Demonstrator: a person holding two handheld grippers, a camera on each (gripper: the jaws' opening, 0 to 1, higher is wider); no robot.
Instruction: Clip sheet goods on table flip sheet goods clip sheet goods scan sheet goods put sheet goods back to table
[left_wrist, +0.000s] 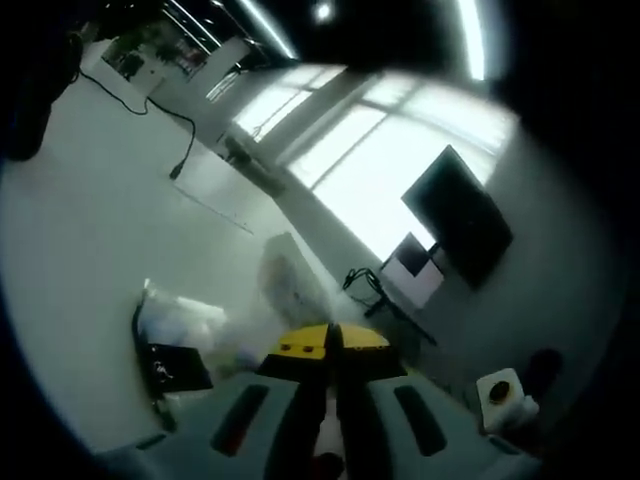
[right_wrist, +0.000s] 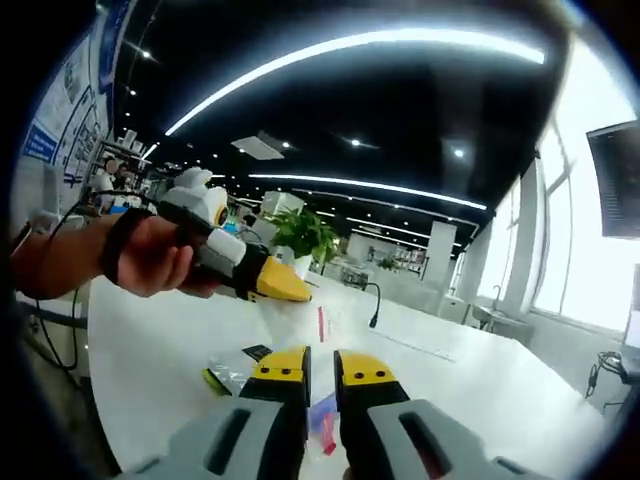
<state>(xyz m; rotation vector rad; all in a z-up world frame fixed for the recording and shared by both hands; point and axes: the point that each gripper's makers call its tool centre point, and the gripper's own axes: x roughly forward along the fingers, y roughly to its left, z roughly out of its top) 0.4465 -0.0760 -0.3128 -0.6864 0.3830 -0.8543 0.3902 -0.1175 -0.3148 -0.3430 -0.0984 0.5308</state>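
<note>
Left gripper (right_wrist: 283, 286) held up over the white desk (right_wrist: 480, 385) in the person's hand (right_wrist: 155, 255), yellow-tipped jaws closed together, nothing seen between them. Right gripper (right_wrist: 321, 375) low over the desk, jaws nearly closed on a thin sheet goods packet (right_wrist: 323, 418), pink and bluish. More flat packets (right_wrist: 232, 372) lying on the desk just beyond. Clear packets and a black card (left_wrist: 178, 364) near the left jaws.

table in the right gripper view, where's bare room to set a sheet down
The white table is bare right of the right gripper, out past the black cable. It is crowded left of the jaws, where the packets lie under the left gripper.
</note>
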